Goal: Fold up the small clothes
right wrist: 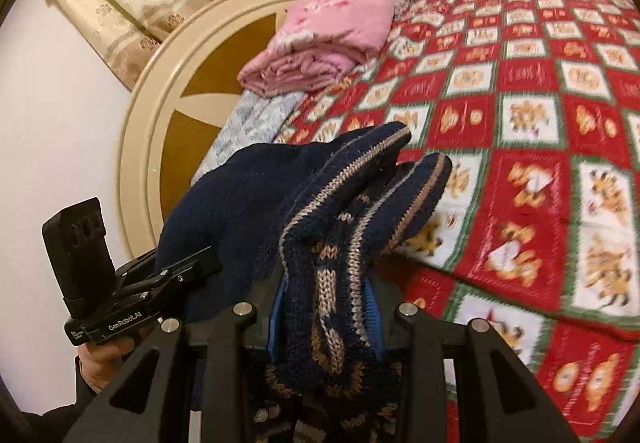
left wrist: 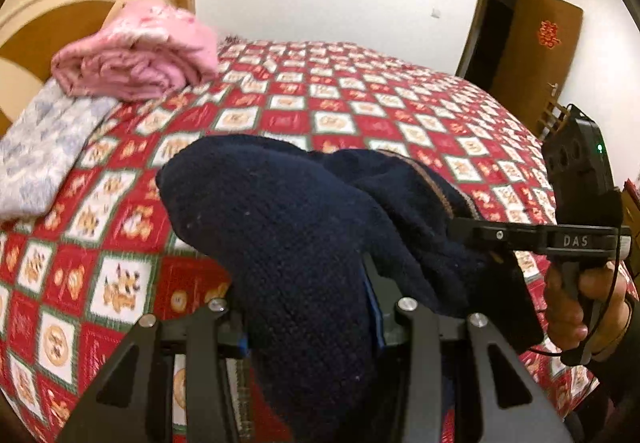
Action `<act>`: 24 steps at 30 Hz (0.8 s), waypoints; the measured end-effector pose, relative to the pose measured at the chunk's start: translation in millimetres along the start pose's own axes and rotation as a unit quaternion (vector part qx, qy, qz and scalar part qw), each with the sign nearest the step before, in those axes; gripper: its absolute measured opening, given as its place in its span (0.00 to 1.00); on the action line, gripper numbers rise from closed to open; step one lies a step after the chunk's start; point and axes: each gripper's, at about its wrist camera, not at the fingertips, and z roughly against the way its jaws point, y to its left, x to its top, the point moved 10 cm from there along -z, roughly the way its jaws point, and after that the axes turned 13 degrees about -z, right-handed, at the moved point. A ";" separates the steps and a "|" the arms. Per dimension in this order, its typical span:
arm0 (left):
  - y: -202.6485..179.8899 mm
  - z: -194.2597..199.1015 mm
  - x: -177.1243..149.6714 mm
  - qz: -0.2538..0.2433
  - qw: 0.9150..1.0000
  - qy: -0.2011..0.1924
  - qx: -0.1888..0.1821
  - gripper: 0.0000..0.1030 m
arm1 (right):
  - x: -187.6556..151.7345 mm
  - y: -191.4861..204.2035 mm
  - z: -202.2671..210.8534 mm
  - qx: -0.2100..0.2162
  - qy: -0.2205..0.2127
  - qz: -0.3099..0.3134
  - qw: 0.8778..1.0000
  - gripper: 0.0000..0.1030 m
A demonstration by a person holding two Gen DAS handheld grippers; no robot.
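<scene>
Sweater (left wrist: 280,227) seemingly pinched by both grippers

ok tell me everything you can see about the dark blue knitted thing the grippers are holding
The navy knitted garment looks like thick wool, plain dark knit on one part, with tan and beige stripes and a patterned band along its edges. It is bunched and draped, lifted above the red checked bedspread rather than lying flat. The left gripper and the right gripper each clamp a bundle of it between their fingers, and the fabric hangs slack between them.

Coarse navy knit sweater (left wrist: 288,227); smooth printed cloth bedspread (left wrist: 360,99)
</scene>
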 end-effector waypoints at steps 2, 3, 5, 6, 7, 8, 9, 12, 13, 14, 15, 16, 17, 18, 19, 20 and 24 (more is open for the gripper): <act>4.5 -7.0 -10.4 0.008 1.000 0.009 -0.005 0.42 | -7.4 -4.6 -11.2 -0.003 0.008 -0.008 1.000 0.33; 5.0 -7.3 -14.7 0.010 1.000 0.011 -0.007 0.42 | -11.1 -7.5 -17.0 -0.005 0.013 -0.012 1.000 0.33; 7.5 -7.7 -20.2 0.012 1.000 0.012 -0.009 0.42 | -13.8 -11.1 -25.2 -0.006 0.020 -0.017 1.000 0.33; 8.1 -6.8 -21.5 0.013 1.000 0.011 -0.010 0.42 | -14.7 -11.8 -27.9 -0.006 0.021 -0.018 1.000 0.33; 8.4 -5.5 -21.5 0.014 1.000 0.009 -0.012 0.42 | -15.2 -11.2 -29.0 -0.005 0.022 -0.018 1.000 0.33; 9.2 -3.7 -21.8 0.014 1.000 0.007 -0.013 0.42 | -14.7 -9.9 -29.2 -0.003 0.023 -0.018 1.000 0.33; 10.4 -2.5 -22.1 0.012 1.000 0.005 -0.013 0.42 | -14.4 -8.7 -28.9 -0.002 0.023 -0.018 1.000 0.33; 17.6 -4.3 -24.9 0.014 1.000 0.006 -0.013 0.42 | -13.5 -5.4 -31.5 -0.004 0.025 -0.015 1.000 0.33; 20.5 -6.2 -27.0 0.017 1.000 0.007 -0.014 0.42 | -13.9 -5.6 -33.0 -0.005 0.026 -0.015 1.000 0.33; 23.0 -7.7 -29.2 0.021 1.000 0.009 -0.014 0.42 | -14.6 -6.4 -34.3 -0.004 0.027 -0.017 0.999 0.33; 24.7 -9.9 -32.4 0.023 1.000 0.011 -0.016 0.42 | -15.2 -7.4 -35.3 -0.005 0.027 -0.017 0.999 0.33; 25.3 -11.6 -35.0 0.023 1.000 0.013 -0.017 0.42 | -15.6 -9.0 -35.9 -0.006 0.028 -0.019 0.999 0.33; 25.8 -13.5 -38.1 0.025 0.999 0.015 -0.017 0.42 | -16.2 -11.2 -37.1 -0.006 0.029 -0.022 0.999 0.33; 25.6 -14.7 -40.2 0.024 0.999 0.015 -0.020 0.42 | -16.6 -12.6 -37.8 -0.006 0.030 -0.023 0.999 0.33; 24.9 -15.7 -41.1 0.022 0.999 0.015 -0.021 0.42 | -16.9 -14.2 -38.4 -0.007 0.031 -0.024 0.999 0.33; 24.7 -16.7 -42.4 0.021 0.999 0.015 -0.022 0.42 | -17.3 -16.4 -38.7 -0.009 0.032 -0.026 0.999 0.33; 24.5 -22.0 -46.0 0.019 0.999 0.015 -0.024 0.43 | -16.2 -26.0 -41.1 -0.016 0.033 -0.033 0.999 0.33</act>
